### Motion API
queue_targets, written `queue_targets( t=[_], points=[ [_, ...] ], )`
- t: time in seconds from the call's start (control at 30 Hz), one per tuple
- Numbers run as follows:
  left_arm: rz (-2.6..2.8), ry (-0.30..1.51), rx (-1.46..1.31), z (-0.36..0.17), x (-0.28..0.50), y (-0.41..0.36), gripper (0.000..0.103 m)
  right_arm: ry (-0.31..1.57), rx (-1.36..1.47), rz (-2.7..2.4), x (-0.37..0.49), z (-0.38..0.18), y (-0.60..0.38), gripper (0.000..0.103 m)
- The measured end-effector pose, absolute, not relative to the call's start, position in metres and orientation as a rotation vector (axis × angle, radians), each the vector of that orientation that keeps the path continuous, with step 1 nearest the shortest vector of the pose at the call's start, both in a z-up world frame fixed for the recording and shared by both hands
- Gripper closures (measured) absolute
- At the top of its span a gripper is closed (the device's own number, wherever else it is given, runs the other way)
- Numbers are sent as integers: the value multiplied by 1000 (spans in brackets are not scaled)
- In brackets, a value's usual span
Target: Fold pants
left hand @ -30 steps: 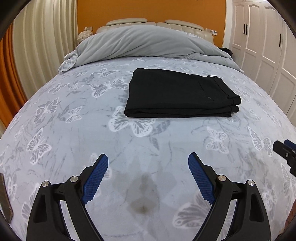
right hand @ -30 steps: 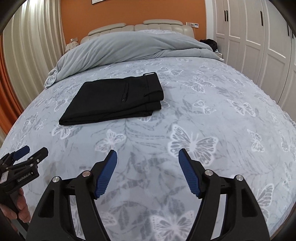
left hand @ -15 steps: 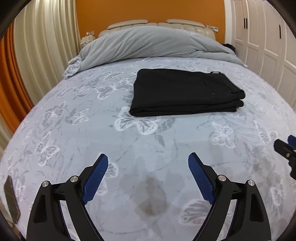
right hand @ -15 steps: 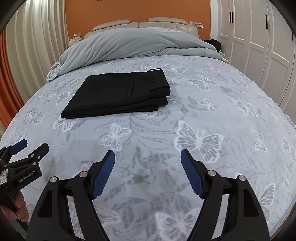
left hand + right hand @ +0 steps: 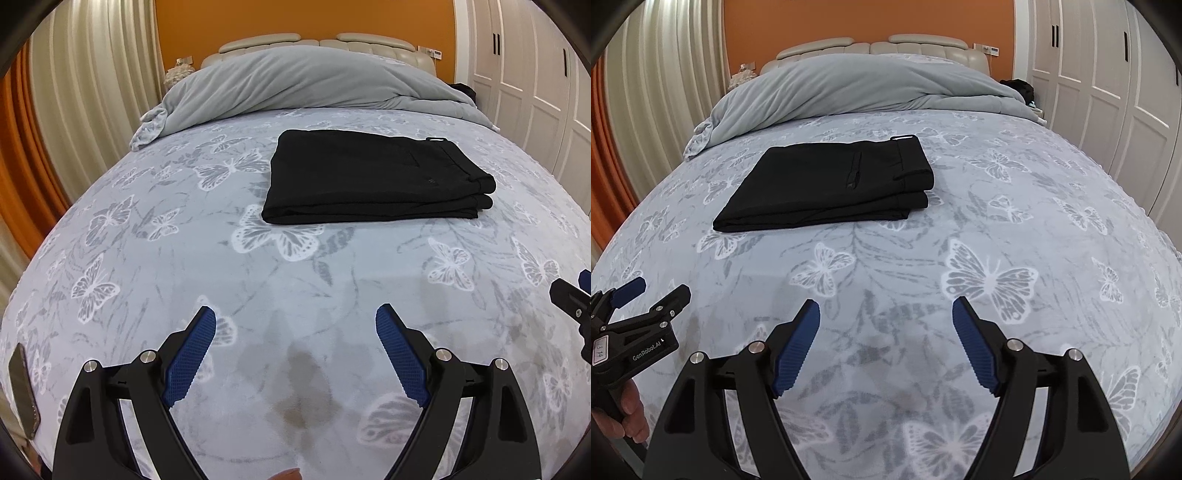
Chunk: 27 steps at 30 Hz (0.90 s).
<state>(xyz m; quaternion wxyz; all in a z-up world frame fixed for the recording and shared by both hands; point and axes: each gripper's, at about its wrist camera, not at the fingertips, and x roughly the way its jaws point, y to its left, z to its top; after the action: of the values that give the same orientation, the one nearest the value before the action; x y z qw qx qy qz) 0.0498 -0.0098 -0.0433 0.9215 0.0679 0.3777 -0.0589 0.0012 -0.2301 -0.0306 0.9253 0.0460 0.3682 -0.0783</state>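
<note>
Black pants (image 5: pixel 373 181) lie folded in a flat rectangular stack on the butterfly-print bedspread (image 5: pixel 184 258), waistband to the right. They also show in the right wrist view (image 5: pixel 831 184). My left gripper (image 5: pixel 295 321) is open and empty, held above the bed's near part, well short of the pants. My right gripper (image 5: pixel 886 314) is open and empty too, to the right of the left one. The left gripper also shows at the left edge of the right wrist view (image 5: pixel 650 291).
A grey duvet (image 5: pixel 306 85) is bunched at the headboard end. White wardrobe doors (image 5: pixel 1108 92) stand on the right, pale curtains (image 5: pixel 81 110) on the left. A dark stain (image 5: pixel 303 387) marks the bedspread under the left gripper. A phone (image 5: pixel 24 391) lies at the bed's left edge.
Both grippers have drawn back and risen slightly from the bed, so the pants look farther off. Both stay open. The pants have not moved.
</note>
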Motion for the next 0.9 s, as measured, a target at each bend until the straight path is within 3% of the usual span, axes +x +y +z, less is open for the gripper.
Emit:
queue_targets(
  t=[0.9],
  points=[
    [-130, 766, 166, -39, 46, -17, 19, 766, 84, -157, 2, -34, -226, 31]
  ],
)
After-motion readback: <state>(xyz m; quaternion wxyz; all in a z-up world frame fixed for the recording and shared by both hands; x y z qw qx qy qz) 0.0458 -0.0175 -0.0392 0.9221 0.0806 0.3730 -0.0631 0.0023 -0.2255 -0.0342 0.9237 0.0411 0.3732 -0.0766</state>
